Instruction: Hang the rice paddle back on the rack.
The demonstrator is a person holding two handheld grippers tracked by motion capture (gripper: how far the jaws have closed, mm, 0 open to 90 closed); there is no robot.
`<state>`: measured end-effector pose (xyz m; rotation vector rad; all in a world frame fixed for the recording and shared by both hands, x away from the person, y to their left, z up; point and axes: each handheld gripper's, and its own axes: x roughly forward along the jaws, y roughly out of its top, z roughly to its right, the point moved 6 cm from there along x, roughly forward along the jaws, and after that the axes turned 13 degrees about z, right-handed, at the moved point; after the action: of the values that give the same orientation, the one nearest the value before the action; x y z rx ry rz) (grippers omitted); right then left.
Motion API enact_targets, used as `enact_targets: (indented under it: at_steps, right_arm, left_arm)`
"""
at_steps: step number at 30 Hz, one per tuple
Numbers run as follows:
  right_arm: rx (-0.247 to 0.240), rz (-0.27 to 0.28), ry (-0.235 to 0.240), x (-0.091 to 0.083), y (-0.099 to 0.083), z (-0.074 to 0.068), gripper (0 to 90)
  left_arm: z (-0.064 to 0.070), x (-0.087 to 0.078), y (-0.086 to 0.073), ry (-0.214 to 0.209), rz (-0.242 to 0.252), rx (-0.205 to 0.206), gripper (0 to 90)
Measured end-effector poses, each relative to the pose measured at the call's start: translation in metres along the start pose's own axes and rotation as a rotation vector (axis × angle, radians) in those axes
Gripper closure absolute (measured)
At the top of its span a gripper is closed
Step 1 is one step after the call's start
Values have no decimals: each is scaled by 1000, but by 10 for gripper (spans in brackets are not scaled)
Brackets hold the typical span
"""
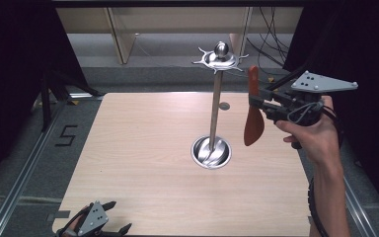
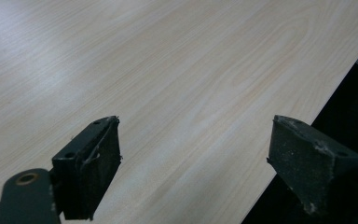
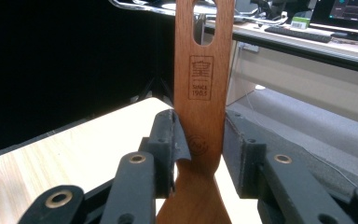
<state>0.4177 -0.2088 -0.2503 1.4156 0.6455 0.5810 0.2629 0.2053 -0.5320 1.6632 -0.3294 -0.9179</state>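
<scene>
A metal utensil stand (image 1: 215,101) rises from a round steel base (image 1: 210,152) at the table's middle, its hooked top ring (image 1: 220,59) carrying a ball knob. To its right, my right gripper (image 1: 254,102) is shut on a brown wooden spatula (image 1: 253,109), held upright in the air with its hanging hole up and its blade down. In the right gripper view the spatula's handle (image 3: 204,79) stands between the two pads (image 3: 168,140). My left gripper (image 1: 118,217) rests open at the table's near left corner, its pads (image 2: 98,161) wide apart over bare wood.
The light wooden table (image 1: 143,148) ends at a near edge beside the left gripper (image 2: 289,154). Black curtains flank both sides. Cables (image 1: 271,29) hang at the back right. A desk with a monitor and keyboard (image 3: 307,28) stands beyond the table.
</scene>
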Motion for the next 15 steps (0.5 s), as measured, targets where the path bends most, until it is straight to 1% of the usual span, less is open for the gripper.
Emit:
enact_targets:
  at_steps: [2,3,4,5,6,7,8,9,10,15]
  right_arm:
    - [0,-1,-2,1,0,0,669]
    - [19,-8,4,4,1,-1,669]
    - [5,-9,1,5,1,0,669]
    - [5,-9,1,5,1,0,669]
    - [14,-16,3,8,1,-1,669]
    - [9,-17,3,9,1,-1,669]
    - [-2,-15,-5,10,2,1,669]
    - [-2,-15,-5,10,2,1,669]
    - [11,-11,-3,12,2,0,669]
    - [10,-22,-2,17,2,0,669]
  left_arm:
    - [0,0,0,-1,0,0,161]
    - [-2,-2,-1,-1,-29,20,161]
    - [-2,-2,-1,-1,-29,20,161]
    - [-2,-2,-1,-2,-23,9,161]
    - [-2,-1,-1,10,-16,15,161]
    - [-1,-1,0,-2,-9,3,161]
    - [-1,-1,0,-2,-9,3,161]
    - [-1,-1,0,-3,-10,3,161]
    - [-1,-1,0,-1,-8,1,161]
    - [-1,-1,0,-2,-9,2,161]
